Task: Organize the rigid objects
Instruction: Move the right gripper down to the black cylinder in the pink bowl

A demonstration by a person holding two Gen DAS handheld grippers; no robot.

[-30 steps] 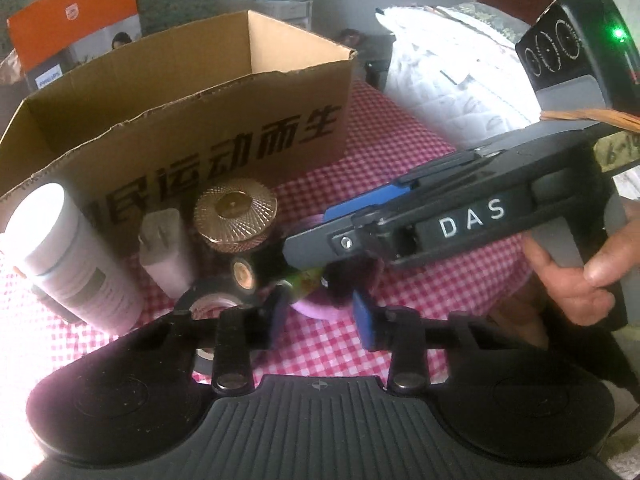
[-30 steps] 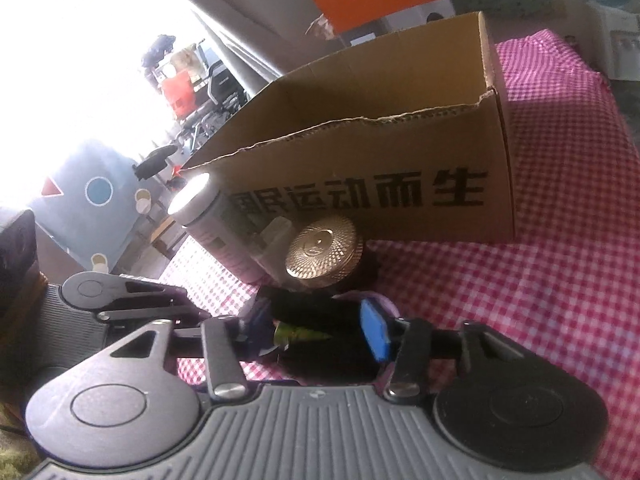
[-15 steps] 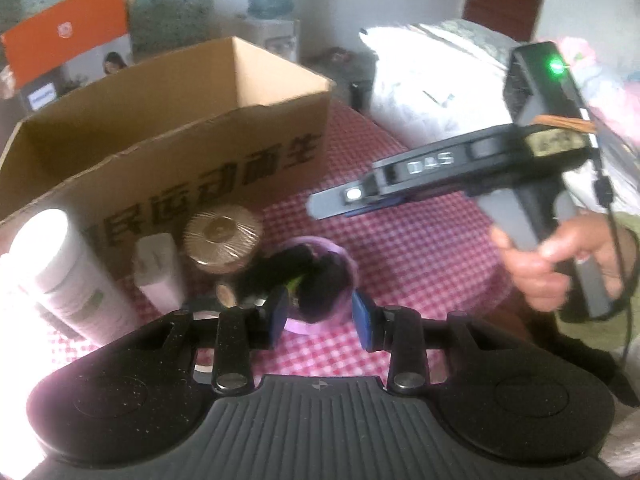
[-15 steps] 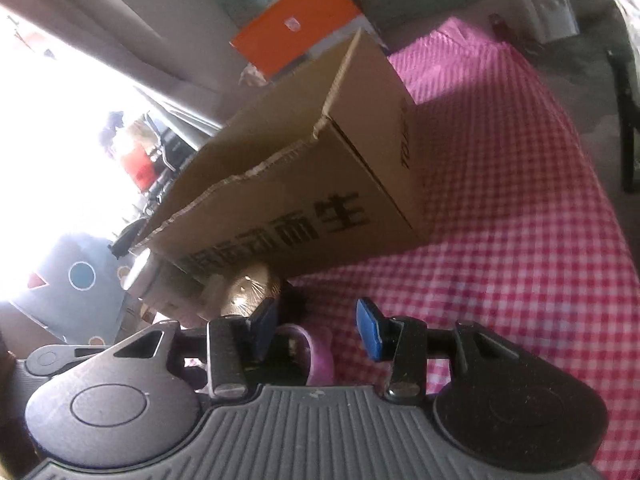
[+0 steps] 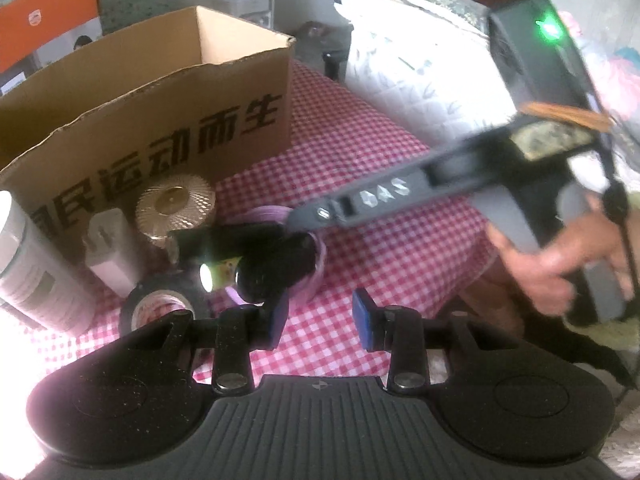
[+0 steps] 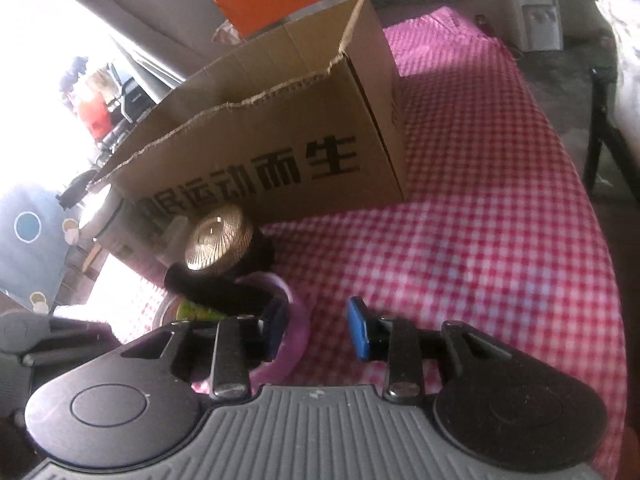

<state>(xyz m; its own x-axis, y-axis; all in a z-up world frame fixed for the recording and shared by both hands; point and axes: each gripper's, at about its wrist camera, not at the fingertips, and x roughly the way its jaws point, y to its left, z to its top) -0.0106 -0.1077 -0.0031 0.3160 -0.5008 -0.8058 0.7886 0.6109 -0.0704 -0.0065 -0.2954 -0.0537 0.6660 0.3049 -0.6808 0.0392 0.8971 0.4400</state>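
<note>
A purple bowl (image 5: pixel 316 264) on the pink checked cloth holds two black cylinders (image 5: pixel 224 240) and a small yellow-labelled torch (image 5: pixel 218 274). My right gripper (image 6: pixel 316 330) is closing. Its left finger (image 6: pixel 276 328) is inside the bowl and the bowl's rim (image 6: pixel 298 332) stands between the jaws, with the right pad clear of it. In the left wrist view that gripper's tip (image 5: pixel 298 222) sits over the bowl's far rim. My left gripper (image 5: pixel 322 314) hovers just in front of the bowl, open, with only cloth between its pads.
A cardboard box (image 5: pixel 160 120) with an open top stands behind. Against its front are a gold-lidded jar (image 5: pixel 176 204), a white charger (image 5: pixel 106 248), a white bottle (image 5: pixel 36 276) and a black tape roll (image 5: pixel 160 304). A white quilted cushion (image 5: pixel 420 72) lies to the right.
The right gripper lifted off the black cylinders, swung away, then came down again at the bowl's rim with narrower jaws. The left gripper has hardly moved.
</note>
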